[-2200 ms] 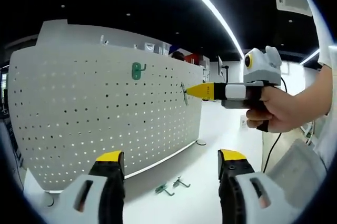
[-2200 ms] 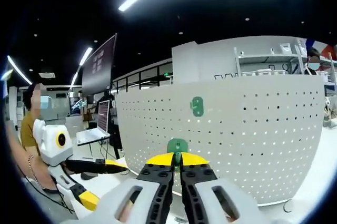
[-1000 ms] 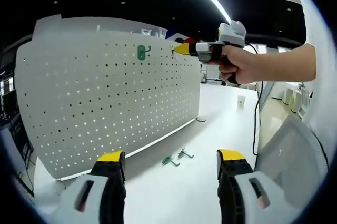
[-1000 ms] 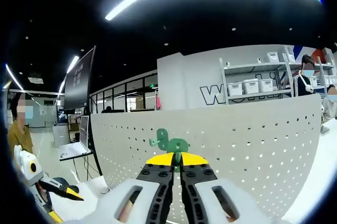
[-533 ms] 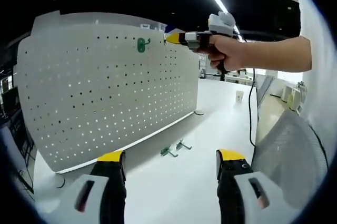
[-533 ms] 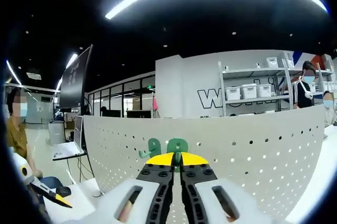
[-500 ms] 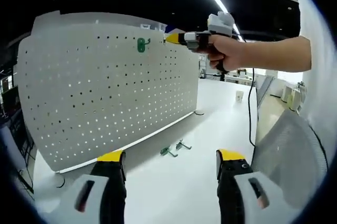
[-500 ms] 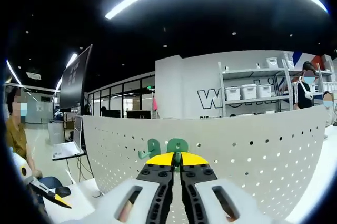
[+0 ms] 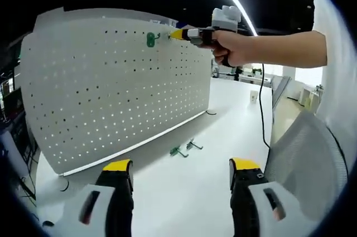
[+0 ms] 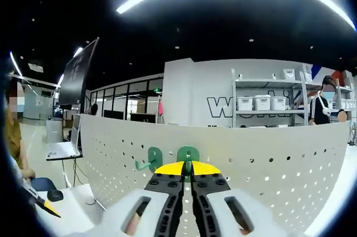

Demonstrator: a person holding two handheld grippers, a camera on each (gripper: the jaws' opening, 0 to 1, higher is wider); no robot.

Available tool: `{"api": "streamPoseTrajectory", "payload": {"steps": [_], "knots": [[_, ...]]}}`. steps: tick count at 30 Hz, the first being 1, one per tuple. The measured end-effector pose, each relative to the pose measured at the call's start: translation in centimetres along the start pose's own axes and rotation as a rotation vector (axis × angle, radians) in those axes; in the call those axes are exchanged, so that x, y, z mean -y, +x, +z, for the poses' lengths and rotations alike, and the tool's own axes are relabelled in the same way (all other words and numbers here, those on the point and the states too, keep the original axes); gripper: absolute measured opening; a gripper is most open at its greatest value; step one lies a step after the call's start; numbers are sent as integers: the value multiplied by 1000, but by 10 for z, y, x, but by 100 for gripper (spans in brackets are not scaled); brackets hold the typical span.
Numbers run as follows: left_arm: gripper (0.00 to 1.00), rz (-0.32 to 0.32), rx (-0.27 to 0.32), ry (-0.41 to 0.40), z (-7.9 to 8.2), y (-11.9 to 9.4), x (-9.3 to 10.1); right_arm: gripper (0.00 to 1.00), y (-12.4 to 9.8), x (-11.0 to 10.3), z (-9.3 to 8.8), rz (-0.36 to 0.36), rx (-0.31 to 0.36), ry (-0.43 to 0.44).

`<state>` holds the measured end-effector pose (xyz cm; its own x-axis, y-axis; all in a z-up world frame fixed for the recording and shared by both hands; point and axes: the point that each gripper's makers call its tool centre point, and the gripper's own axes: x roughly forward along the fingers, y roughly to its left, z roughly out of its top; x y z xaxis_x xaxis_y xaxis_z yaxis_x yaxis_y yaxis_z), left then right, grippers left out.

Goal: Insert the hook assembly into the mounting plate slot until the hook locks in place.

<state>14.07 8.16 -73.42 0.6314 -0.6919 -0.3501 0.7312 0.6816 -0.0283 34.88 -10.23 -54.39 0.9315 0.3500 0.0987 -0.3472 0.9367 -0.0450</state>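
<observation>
Green hook at the pegboard's top edge

My right claw is clamped on a green plastic hook against the white perforated pegboard, beside a mounted green hook; my left claw gapes apart.

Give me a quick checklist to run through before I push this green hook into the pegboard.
1. Grip on the hook: ok. The right gripper is shut on the green hook.
2. Hook at the board: ok. In the left gripper view its tip sits at the top rows of the pegboard.
3. Neighbour clearance: ok. The mounted green hook sits just to the side, apart from the held one.
4. Prongs lined up with holes: cannot tell. The jaws hide the back of the hook.
5. Left gripper out of the way: ok. It is open, over the table, far from the board's top.
6. Spare hooks visible: ok. They lie on the table by the board's foot.
</observation>
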Motion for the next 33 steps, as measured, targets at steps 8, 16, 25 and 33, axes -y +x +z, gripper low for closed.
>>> {"api": "streamPoseTrajectory", "payload": {"steps": [8,16,25,33], "knots": [[72,7,-11,-12,-4,-3,-2,1,5,2,-7,-3,-14,10],[72,16,-19,-28,-8,-5,-6,1,9,1,-7,-11,-11,-10],[71,29,-16,-29,-7,-7,-9,2,12,0,-7,-102,-36,-22],[70,34,-5,-37,-7,-11,-11,2,14,2,-8,-185,-67,-60]]}}
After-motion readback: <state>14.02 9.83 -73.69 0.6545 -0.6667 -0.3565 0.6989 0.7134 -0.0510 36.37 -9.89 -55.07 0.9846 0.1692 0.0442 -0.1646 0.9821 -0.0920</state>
